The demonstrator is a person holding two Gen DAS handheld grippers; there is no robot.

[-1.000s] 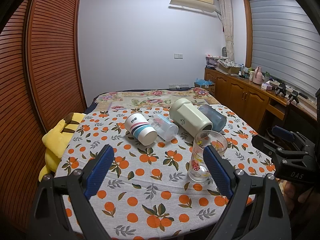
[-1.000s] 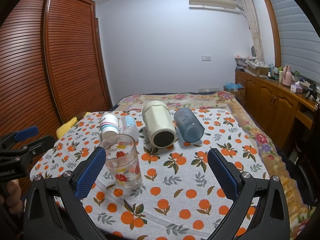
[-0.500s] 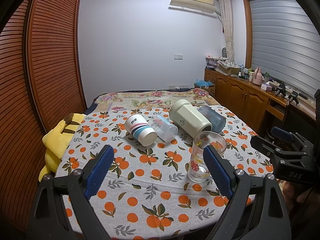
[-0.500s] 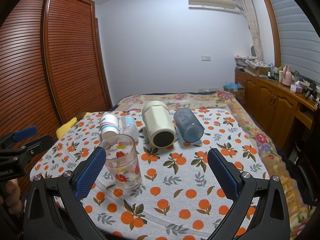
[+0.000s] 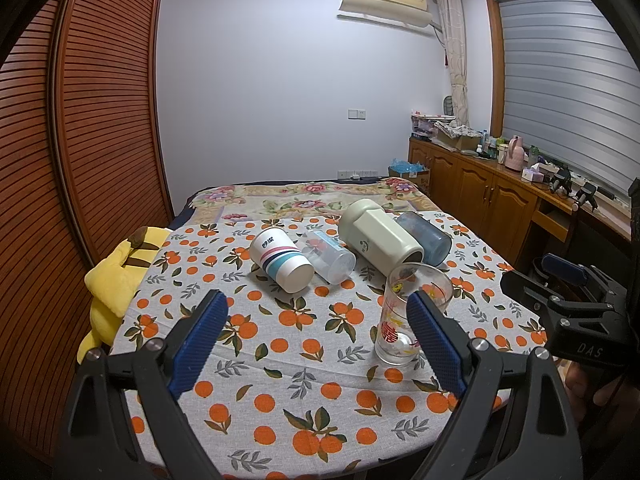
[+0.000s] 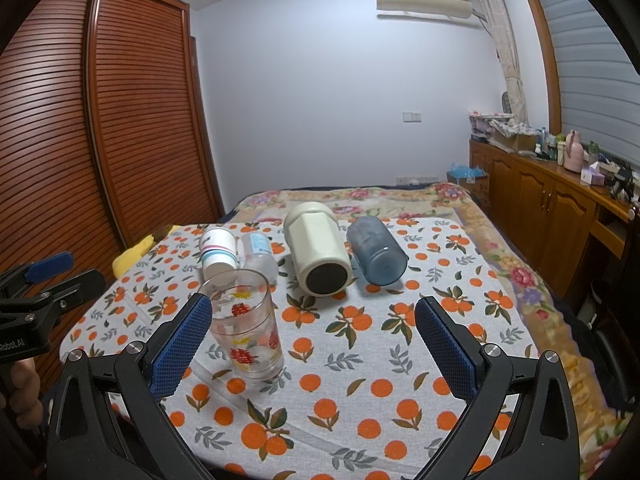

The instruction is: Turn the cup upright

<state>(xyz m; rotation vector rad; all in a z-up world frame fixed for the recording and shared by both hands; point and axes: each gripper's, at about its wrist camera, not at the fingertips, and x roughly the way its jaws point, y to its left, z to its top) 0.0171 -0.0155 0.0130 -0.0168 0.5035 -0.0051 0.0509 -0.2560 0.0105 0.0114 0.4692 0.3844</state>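
Observation:
A clear printed glass [image 5: 404,320] [image 6: 246,328] stands upright near the table's front. Behind it lie several cups on their sides: a white striped paper cup [image 5: 282,260] [image 6: 218,250], a clear plastic cup [image 5: 330,256] [image 6: 260,254], a cream mug [image 5: 378,238] [image 6: 318,252] and a blue cup [image 5: 426,236] [image 6: 376,248]. My left gripper [image 5: 316,344] is open and empty above the front of the table, left of the glass. My right gripper [image 6: 314,344] is open and empty, the glass beside its left finger.
The table wears an orange-print cloth [image 5: 312,360]. A yellow plush toy [image 5: 116,276] lies at its left edge. A wooden wardrobe [image 5: 80,140] stands left, a bed [image 5: 300,196] behind and wooden cabinets [image 5: 492,200] right.
Both grippers have barely shifted; they stay open and empty. The cups have not moved.

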